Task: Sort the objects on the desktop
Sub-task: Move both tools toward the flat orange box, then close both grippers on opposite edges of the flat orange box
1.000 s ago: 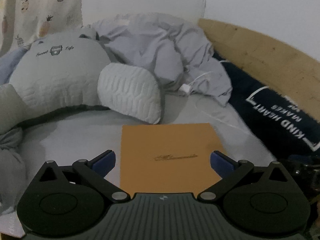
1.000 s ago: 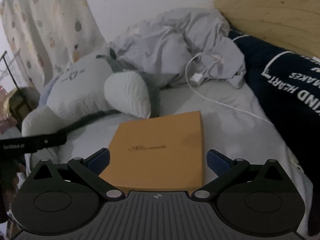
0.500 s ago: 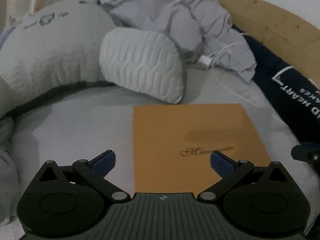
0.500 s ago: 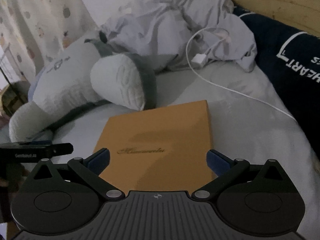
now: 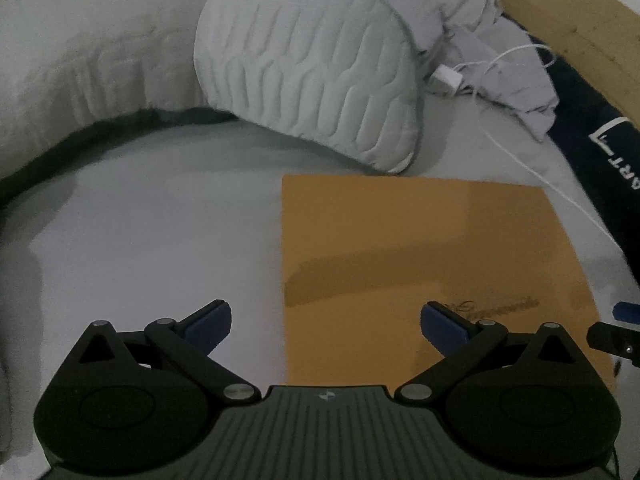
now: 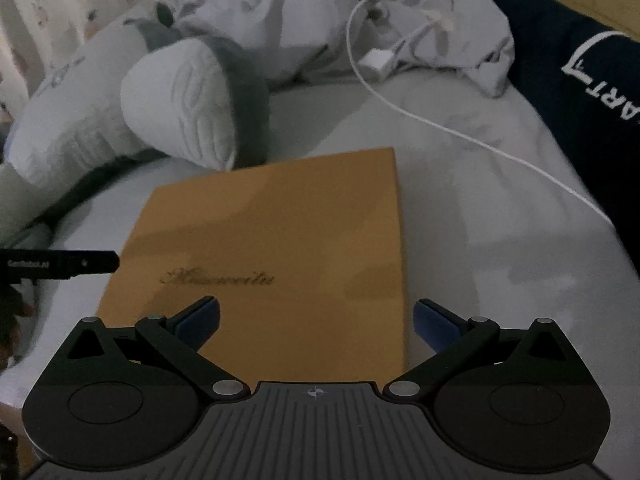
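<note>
Notebook [image 6: 280,256] edges between spread fingers [image 6: 198,320]

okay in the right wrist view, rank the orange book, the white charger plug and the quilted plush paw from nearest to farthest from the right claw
1. Orange book, flat on the bed just ahead of the open right claw.
2. Quilted plush paw, farther back, left.
3. White charger plug, farthest, back right against the crumpled sheet.

My own tong body covers the near edge of the tan booklet [image 5: 420,248] in both views; its gilt script title [image 6: 218,279] is too blurred to read; the white lettering on the navy pillow [image 6: 560,68] is cut by the frame edge; the charging cable [image 6: 460,136] vanishes into the crumpled grey sheet [image 5: 500,32]; the plush toy [image 5: 80,56] runs off the frame.
</note>
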Available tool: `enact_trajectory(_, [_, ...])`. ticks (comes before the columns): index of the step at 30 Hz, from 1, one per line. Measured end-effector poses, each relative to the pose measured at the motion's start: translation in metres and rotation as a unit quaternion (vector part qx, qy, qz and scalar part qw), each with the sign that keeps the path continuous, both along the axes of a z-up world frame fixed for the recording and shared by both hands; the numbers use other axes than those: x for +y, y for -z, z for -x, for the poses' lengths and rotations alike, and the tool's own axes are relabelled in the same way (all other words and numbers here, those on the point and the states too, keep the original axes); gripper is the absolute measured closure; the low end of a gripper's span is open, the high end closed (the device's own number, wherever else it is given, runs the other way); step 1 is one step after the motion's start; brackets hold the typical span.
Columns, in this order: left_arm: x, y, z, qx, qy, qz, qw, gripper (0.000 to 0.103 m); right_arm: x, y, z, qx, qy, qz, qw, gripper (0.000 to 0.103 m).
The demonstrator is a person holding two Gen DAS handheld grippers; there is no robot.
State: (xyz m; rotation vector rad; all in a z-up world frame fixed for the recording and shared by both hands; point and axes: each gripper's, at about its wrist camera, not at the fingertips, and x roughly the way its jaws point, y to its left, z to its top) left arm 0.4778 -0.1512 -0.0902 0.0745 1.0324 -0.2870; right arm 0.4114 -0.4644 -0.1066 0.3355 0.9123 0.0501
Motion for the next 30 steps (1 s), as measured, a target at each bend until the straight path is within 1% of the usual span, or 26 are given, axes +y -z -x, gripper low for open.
enact_trajectory(8, [0.003,0.028,-0.013,0.024,-0.006,0.006,0.9997,0.0,0.0,0.025,-0.018,0.028,0.01,0.002,1.0,0.0])
enact_trajectory(14, [0.008,0.035,-0.017,0.027,-0.008,0.04,0.9988,0.0,0.0,0.039,-0.022,0.035,0.018,-0.007,0.999,0.0])
enact_trajectory(20, [0.009,0.047,-0.023,0.054,-0.002,0.098,0.9938,0.0,-0.007,0.044,-0.028,0.037,0.023,-0.025,0.999,0.0])
enact_trajectory(26, [0.005,0.051,-0.025,0.05,-0.007,0.096,0.9941,0.0,-0.015,0.053,-0.028,0.033,0.023,-0.049,0.998,0.0])
enact_trajectory(30, [0.001,0.049,-0.026,0.055,-0.012,0.092,0.9942,0.0,-0.013,0.052,-0.029,0.039,0.028,-0.047,0.998,0.0])
